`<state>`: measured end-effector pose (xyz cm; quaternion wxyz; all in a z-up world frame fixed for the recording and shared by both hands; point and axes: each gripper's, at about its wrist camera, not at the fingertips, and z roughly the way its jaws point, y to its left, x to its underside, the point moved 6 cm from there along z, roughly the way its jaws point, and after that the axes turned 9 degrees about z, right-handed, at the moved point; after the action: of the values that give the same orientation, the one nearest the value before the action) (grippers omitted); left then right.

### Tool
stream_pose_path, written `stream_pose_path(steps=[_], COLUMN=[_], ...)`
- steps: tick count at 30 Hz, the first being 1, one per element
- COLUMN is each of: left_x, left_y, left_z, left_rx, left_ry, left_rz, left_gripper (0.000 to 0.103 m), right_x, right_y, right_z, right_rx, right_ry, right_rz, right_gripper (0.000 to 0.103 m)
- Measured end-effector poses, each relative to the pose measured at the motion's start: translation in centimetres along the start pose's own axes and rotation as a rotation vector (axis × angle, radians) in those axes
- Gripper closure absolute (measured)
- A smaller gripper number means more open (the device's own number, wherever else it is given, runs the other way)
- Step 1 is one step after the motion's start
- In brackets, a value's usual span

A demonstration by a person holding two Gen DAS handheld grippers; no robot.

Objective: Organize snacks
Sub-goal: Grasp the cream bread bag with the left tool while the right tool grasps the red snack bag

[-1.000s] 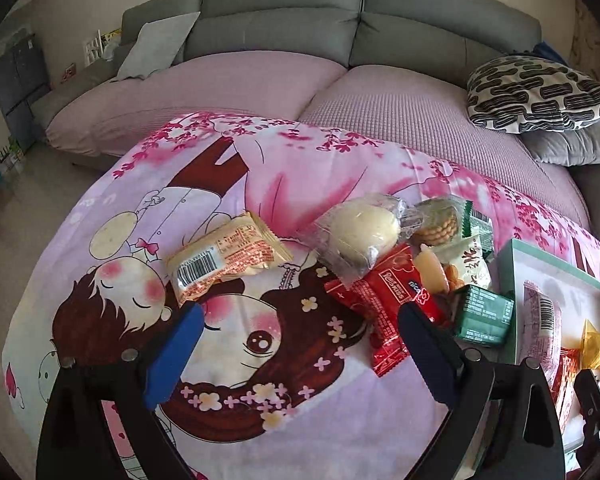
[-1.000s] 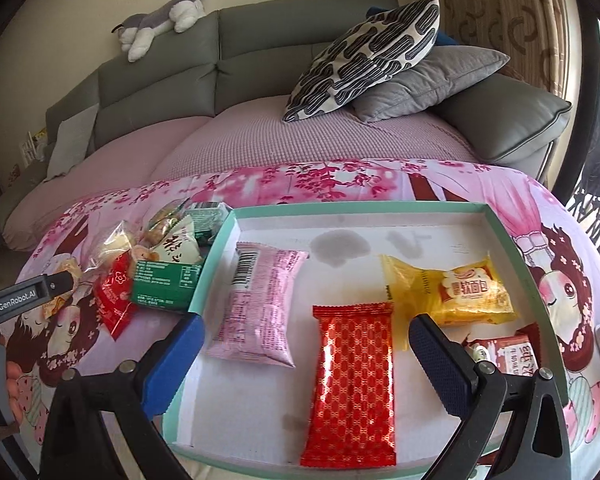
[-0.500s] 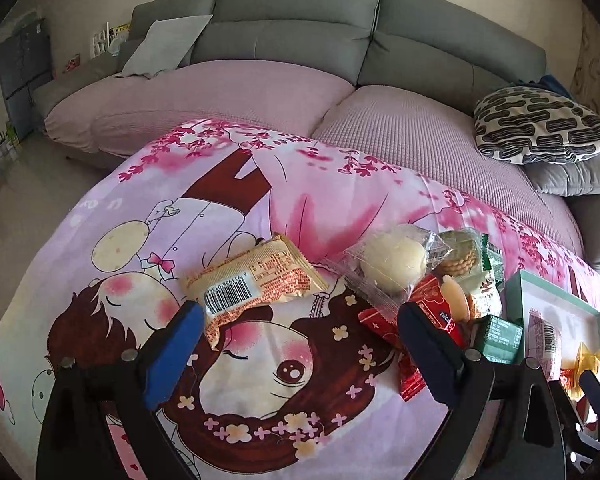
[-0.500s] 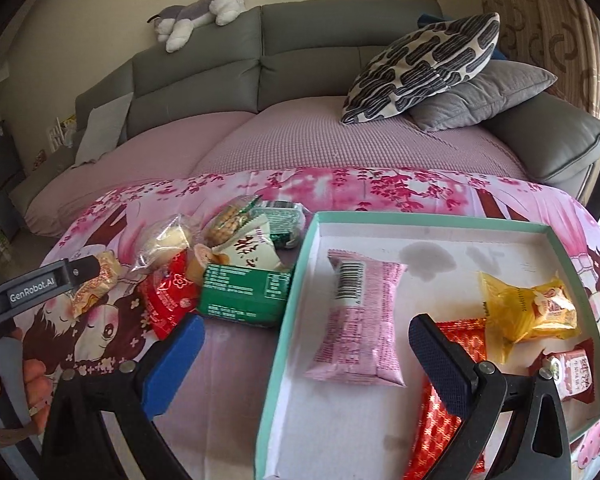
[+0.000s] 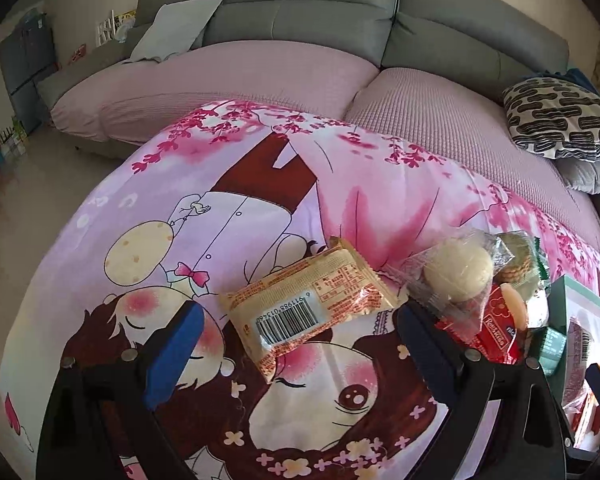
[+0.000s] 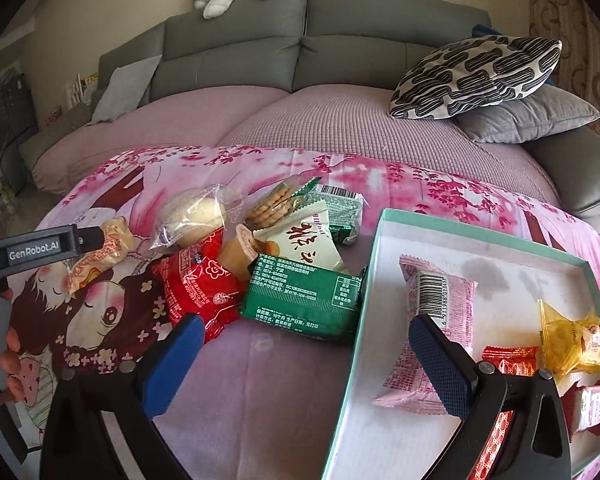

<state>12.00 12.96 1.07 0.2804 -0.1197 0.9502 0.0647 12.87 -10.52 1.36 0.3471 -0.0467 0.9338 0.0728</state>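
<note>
The left gripper is spread wide around the beige biscuit packet on the cartoon cloth. The right gripper is also released, empty, above the green packet beside the box.

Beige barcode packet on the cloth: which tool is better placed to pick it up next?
Left. The left tool is open with the beige packet lying just ahead between its fingers. The right tool points toward the green packet and tray.
</note>
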Motion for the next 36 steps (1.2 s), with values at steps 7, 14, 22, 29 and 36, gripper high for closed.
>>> stream_pose_path(steps=[7,14,22,29,36], left_x=[-1.0,-1.8,-0.8,-0.5,-0.9], left_y=[-0.2,-1.2,-1.7,-1.2,-0.9], left_z=[0.5,1.3,4.1,5.3,4.7], left_rx=[0.017,0.007,0.096,0.123,0.146], left_ry=[0.016,0.023,0.094,0.122,0.109], left_rz=[0.081,0.255,0.339,0.297,0.238], left_gripper=[0.006,0.006,0.006,0.025,0.057], right_x=[-1.0,-1.6,-0.2,0.2,0.2], right_y=[3.2,6.9,8.5,8.9,8.8], right_z=[0.6,1.2,4.2,5.5,5.4], right_rx=[-0.076,-0.145,-0.155,-0.135,-0.134], right_ry=[0.004,0.018,0.111,0.125,0.115], right_rz=[-0.062,-0.137,-0.192,-0.224,-0.22], right_gripper=[0.0,0.015,0.036,0.042,0.051])
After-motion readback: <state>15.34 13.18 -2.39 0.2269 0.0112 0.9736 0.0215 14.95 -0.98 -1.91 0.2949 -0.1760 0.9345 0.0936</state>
